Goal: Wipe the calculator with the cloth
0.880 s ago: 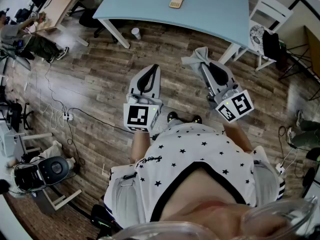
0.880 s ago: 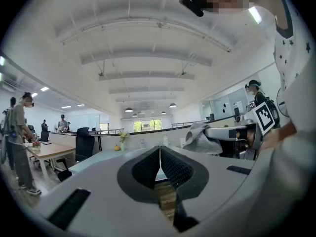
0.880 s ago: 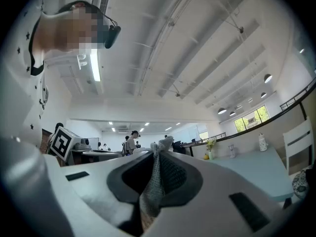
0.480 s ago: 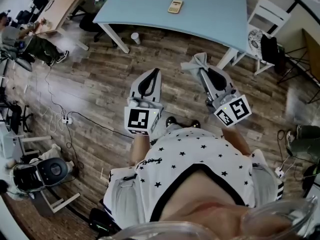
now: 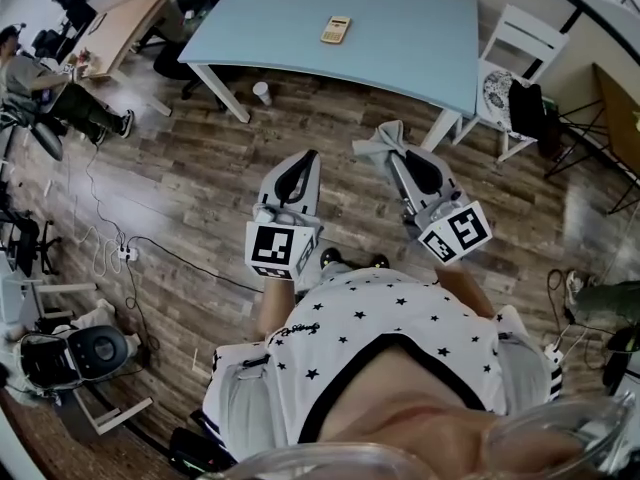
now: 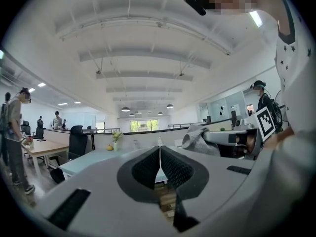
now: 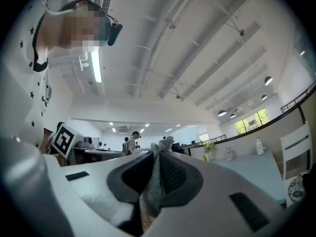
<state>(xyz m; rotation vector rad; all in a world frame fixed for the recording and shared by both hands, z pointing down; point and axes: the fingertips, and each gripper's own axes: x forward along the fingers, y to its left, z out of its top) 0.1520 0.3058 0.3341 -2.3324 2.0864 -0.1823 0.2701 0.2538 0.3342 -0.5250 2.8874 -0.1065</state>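
At left, the left gripper [image 5: 308, 158] is held over the wooden floor [image 5: 200, 168], its fingers [image 6: 147, 168] pressed together with nothing between them. Straight ahead of those fingers and well apart from them, the calculator [image 5: 336, 30] is seen lying flat on the pale blue desk [image 5: 420, 38], beyond the desk's near edge. Its long axis is judged to run roughly away from the person, much in line with the way both pairs of fingers point. At right, a grey cloth [image 5: 378, 138] is gripped in the closed fingers [image 7: 174, 174] of the right gripper [image 5: 393, 154], with a bunched end standing out past the fingertips. From these fingers the calculator lies ahead and off to the left. The empty left gripper is lined up more nearly with it, yet the cloth is carried by the right one. No wiping has been begun; a long reach forward over the desk edge is judged to be needed first.
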